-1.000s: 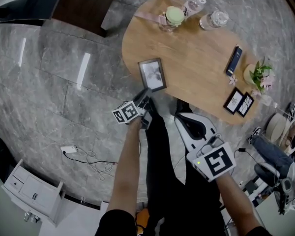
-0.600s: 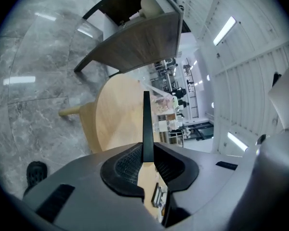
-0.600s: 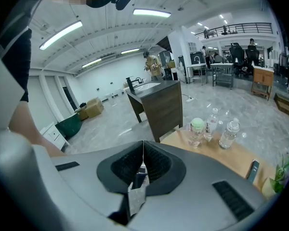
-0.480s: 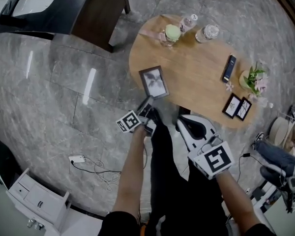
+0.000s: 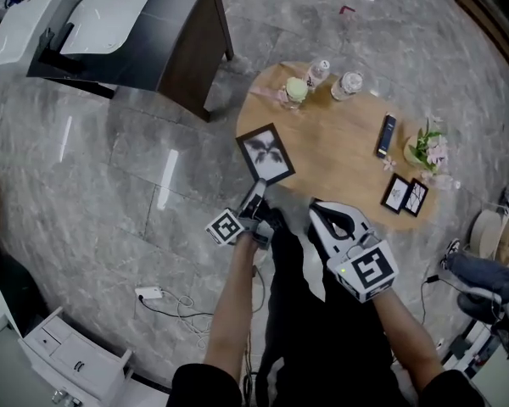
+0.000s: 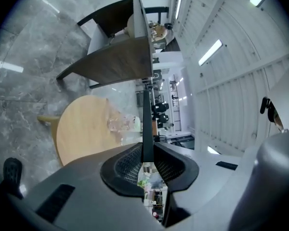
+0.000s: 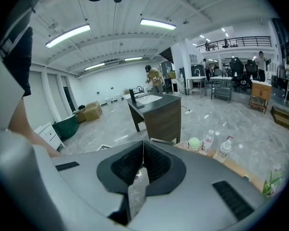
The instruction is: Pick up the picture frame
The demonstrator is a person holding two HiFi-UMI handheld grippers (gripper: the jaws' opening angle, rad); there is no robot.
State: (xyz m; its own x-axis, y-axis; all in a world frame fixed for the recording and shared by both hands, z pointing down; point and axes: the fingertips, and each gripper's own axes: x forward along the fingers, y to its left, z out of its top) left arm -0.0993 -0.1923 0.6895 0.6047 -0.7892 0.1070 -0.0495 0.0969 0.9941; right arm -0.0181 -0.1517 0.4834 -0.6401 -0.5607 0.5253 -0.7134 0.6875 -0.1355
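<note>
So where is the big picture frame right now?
In the head view the picture frame is left of centre, pinched by its lower edge in the left hand-held gripper, over the left end of the wooden table.

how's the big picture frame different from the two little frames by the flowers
The big picture frame is clamped in the left gripper; the little frames sit on the table. It is larger and single; they are a side-by-side pair. All have dark borders.
</note>
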